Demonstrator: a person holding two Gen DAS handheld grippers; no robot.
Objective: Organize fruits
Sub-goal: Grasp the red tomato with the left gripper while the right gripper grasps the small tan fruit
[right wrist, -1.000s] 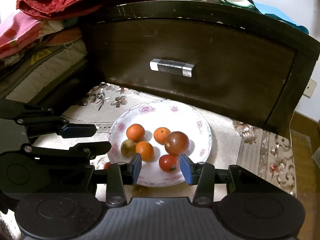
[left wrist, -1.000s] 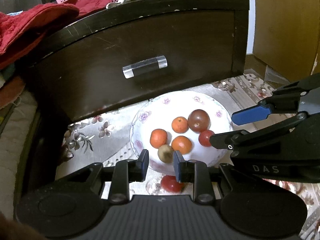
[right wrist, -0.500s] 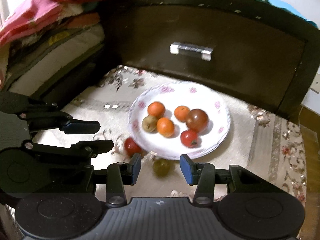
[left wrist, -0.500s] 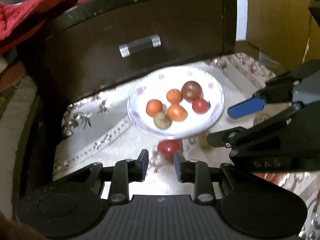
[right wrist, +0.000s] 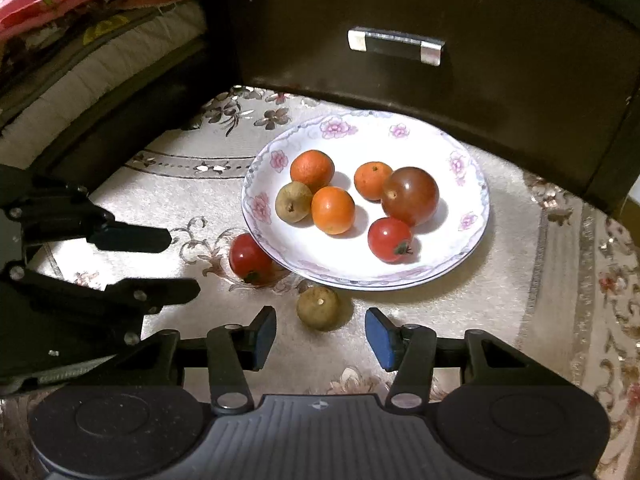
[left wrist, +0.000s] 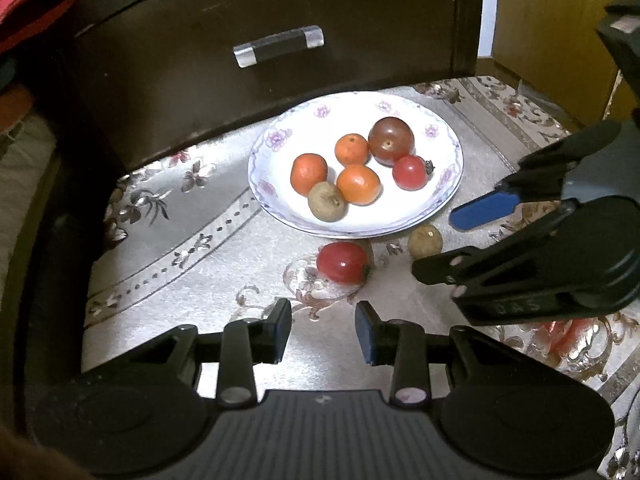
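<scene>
The only legible text is the pale lettering "DAS" on the black body of the right gripper (left wrist: 464, 240), seen in the left wrist view; faint embossed lettering on the left gripper (right wrist: 180, 266) is too blurred to read.

Your left tongs (left wrist: 323, 332) hang open and empty over the bench (left wrist: 192, 272), near side of the plate (left wrist: 448, 200). A red tomato (left wrist: 342, 262) lies just before the plate's rim, a brown fruit (left wrist: 425, 241) beside it. Your right tongs (left wrist: 460, 240) gape, straddling nothing, near that fruit.
</scene>
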